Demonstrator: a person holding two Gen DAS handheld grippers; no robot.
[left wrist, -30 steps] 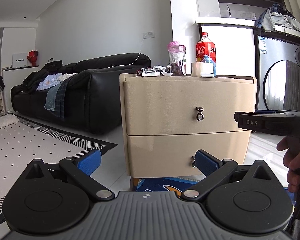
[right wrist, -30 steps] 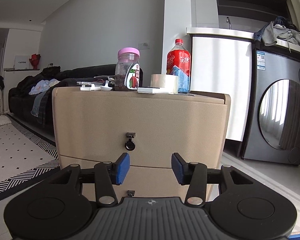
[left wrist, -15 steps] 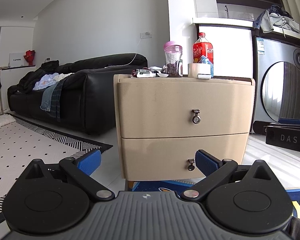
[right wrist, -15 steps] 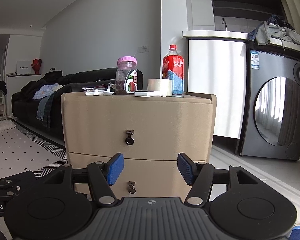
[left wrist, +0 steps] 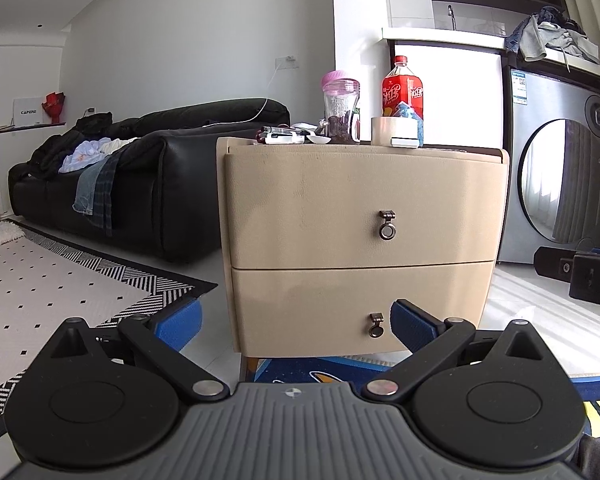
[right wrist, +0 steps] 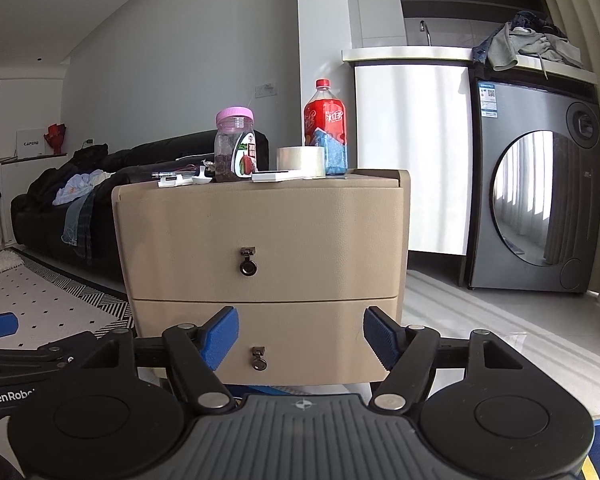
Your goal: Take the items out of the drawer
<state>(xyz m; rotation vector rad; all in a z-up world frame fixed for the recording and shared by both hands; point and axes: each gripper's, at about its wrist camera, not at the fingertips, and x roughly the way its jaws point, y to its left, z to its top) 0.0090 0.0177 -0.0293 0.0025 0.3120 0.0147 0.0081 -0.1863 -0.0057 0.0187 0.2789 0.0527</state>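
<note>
A beige two-drawer nightstand (left wrist: 320, 208) stands ahead, also in the right wrist view (right wrist: 320, 240). Both drawers are shut. The upper drawer has a ring pull (left wrist: 387, 229) (right wrist: 247, 263); the lower drawer has one too (left wrist: 375, 326) (right wrist: 258, 359). My left gripper (left wrist: 296, 320) is open and empty, some way in front of the lower drawer. My right gripper (right wrist: 300, 336) is open and empty, level with the lower drawer and apart from it. Nothing inside the drawers shows.
On top stand a pink-lidded jar (right wrist: 235, 144), a red soda bottle (right wrist: 325, 120), a tape roll (right wrist: 300, 160) and small items. A black sofa (left wrist: 140, 184) is left, a washing machine (right wrist: 532, 208) right. A patterned rug (left wrist: 40, 280) lies left, a blue mat (left wrist: 320, 372) under the nightstand.
Both grippers have drawn back from the nightstand, which now looks smaller and shows both pulls. The right gripper's jaws have opened wider.
</note>
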